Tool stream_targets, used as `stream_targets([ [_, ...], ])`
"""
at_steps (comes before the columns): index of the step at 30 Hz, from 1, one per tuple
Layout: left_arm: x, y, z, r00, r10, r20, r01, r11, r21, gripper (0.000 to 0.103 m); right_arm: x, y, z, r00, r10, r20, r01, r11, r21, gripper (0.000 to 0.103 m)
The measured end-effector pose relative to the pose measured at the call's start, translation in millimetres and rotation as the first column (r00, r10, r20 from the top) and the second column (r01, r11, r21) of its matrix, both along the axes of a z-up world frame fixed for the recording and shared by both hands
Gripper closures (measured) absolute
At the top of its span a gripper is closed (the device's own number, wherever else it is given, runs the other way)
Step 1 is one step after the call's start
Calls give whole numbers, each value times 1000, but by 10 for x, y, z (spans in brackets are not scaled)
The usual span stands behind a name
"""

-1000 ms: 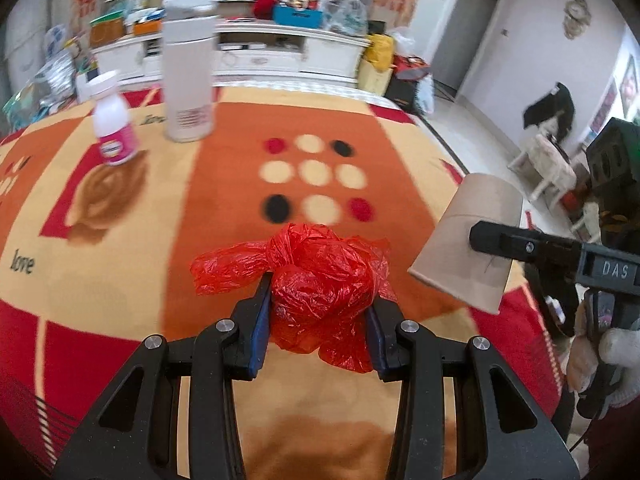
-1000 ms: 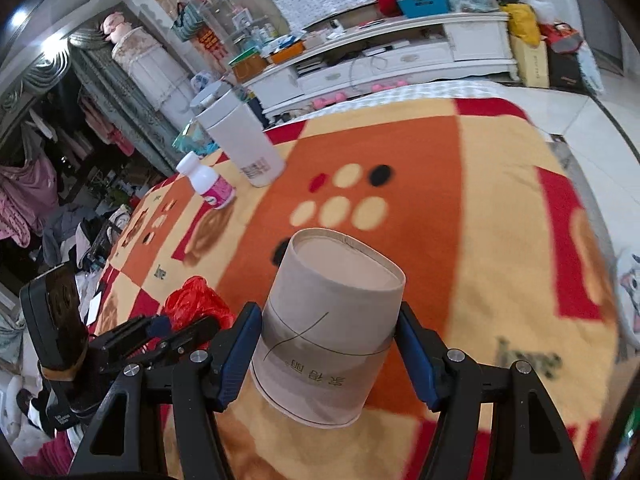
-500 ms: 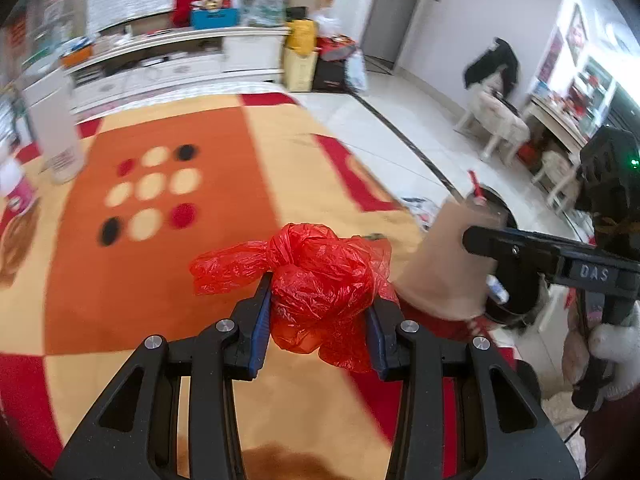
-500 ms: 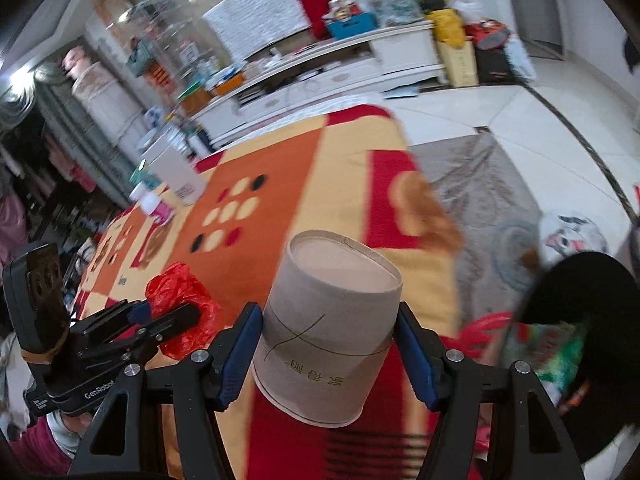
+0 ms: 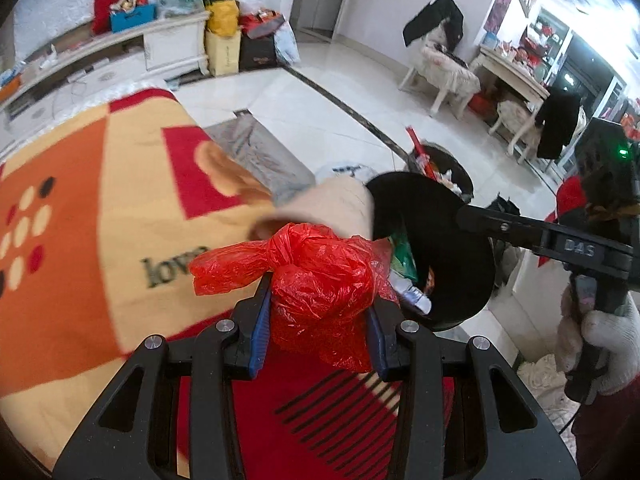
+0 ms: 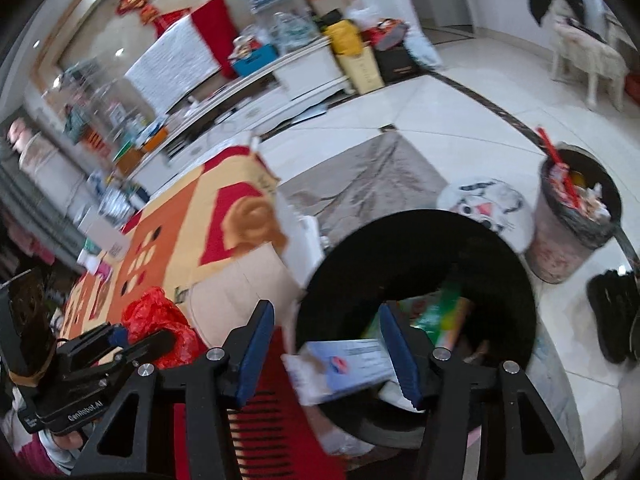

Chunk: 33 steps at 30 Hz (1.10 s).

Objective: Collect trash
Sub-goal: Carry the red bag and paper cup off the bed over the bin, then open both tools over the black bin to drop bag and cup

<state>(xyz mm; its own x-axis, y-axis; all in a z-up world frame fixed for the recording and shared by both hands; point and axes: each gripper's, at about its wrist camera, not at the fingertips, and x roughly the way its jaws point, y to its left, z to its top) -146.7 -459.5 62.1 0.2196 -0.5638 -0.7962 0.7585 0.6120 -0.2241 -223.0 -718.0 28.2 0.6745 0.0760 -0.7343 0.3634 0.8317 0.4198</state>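
Cardboard cup (image 6: 240, 284) now released, blurred.

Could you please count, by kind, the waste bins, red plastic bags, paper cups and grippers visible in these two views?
Waste bins: 2, the black bin and the grey bin
Bags: 1, the red plastic bag
Cups: 1, the paper cup
Grippers: 2, the left gripper and the right gripper
Total: 6

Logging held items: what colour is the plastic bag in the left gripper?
Red. The plastic bag shows best in the left wrist view, clamped in the left gripper.
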Motion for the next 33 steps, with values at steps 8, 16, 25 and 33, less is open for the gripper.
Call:
stream_targets([
  [8,6,-13,-63,1000,5,-1,-5,1000,21,65,-31,-111,-87,1000,-20,-8,20,999,50,43],
  [16,-59,-153,71,999,-40,-16,39,998,-44,65,-14,-50,-90,1000,-28,-12,28,1000,14,37],
  [25,-187,-593,41,985,-145,-90,134,984,-120,62,-335,-238,93,993,-113,-30,108,983,-151,32],
  [33,-201,-769,-9,975,-183,-125,162,974,-160,37,-480,-343,34,989,-146,-38,139,980,-142,31],
])
